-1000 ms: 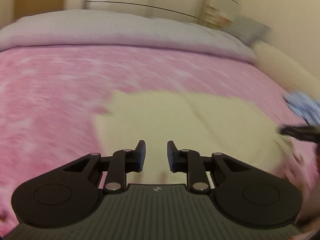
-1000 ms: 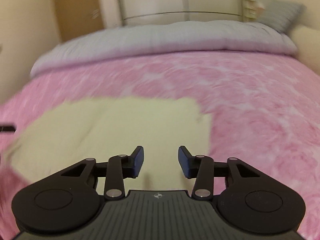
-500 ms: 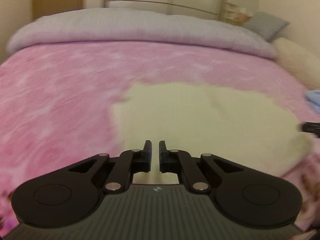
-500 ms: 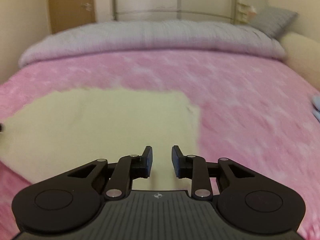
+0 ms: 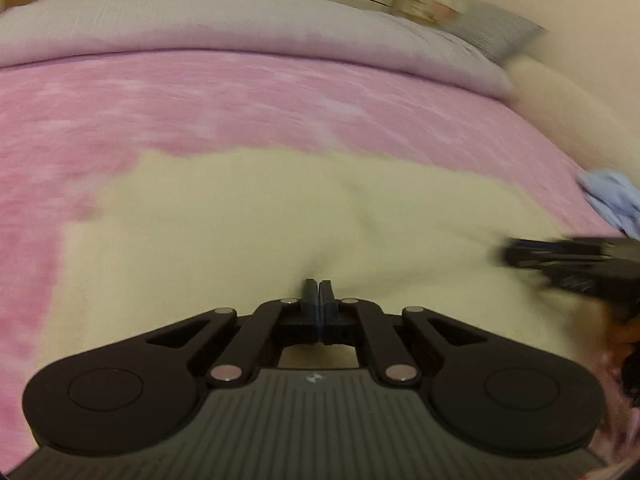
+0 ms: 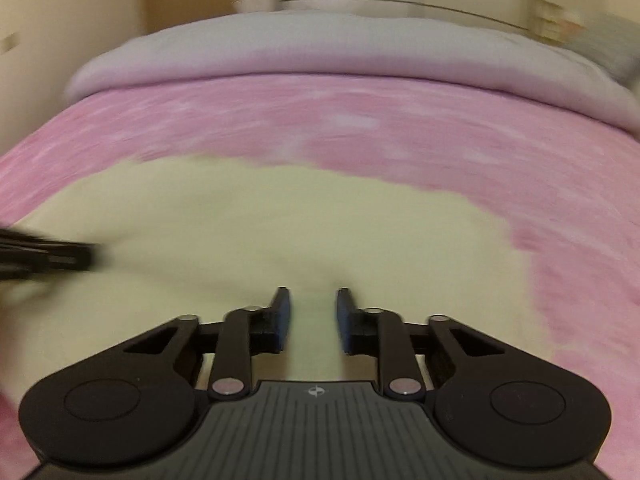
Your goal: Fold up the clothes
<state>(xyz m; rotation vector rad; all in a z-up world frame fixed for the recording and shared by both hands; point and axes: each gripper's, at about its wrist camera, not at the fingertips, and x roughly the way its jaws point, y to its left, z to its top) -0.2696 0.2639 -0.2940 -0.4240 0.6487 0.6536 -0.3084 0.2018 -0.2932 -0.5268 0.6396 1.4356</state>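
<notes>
No readable text, labels or numbers anywhere.

Both tools were matte black plastic. The left hand-held gripper (image 5: 319,292) had two round side housings, each with a shallow circular recess, joined by angular link arms fixed with silver pivot pins. Between the housings sat a grey ribbed plate bearing a small white emblem near its front edge. The right hand-held gripper (image 6: 314,312) was built alike, and its fingers (image 6: 282,316) carried blue pads on their inner faces.
</notes>
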